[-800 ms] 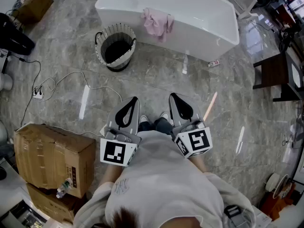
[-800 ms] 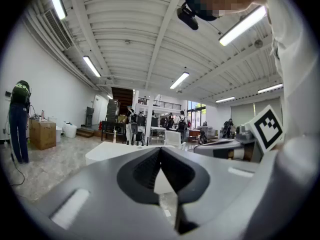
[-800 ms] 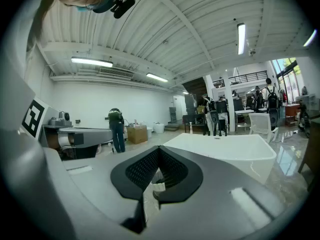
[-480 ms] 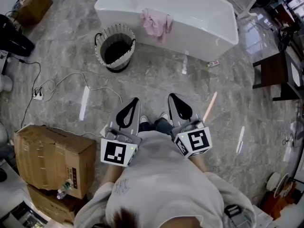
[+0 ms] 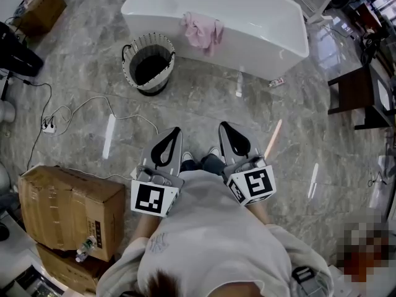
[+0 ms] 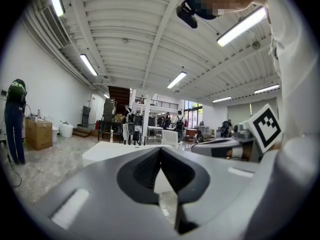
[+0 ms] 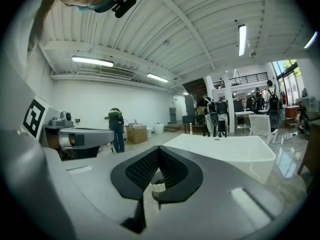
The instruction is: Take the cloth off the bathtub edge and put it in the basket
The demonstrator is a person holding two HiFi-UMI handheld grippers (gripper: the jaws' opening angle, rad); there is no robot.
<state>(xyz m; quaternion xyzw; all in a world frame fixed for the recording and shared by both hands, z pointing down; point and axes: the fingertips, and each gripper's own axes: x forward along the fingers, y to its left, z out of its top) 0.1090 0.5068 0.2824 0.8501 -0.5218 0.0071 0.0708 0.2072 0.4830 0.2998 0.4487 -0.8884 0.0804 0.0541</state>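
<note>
Head view: we are standing on the grey marble floor [image 5: 204, 104], holding the left gripper [image 5: 174, 132] and the right gripper [image 5: 224, 127] side by side, close to our body and well apart from the white bathtub [image 5: 266, 17]. The pink cloth [image 5: 202, 30] is hanging over the bathtub's near edge, toward its left end. The basket [image 5: 150, 38] is standing on the floor just beside the bathtub's left corner, near the cloth but apart from it. In both gripper views the jaws are pressing together, tip against tip. A cardboard box [image 5: 68, 206] is sitting on the floor to our left, with a white cable [image 5: 93, 99] trailing between it and the basket.
</note>
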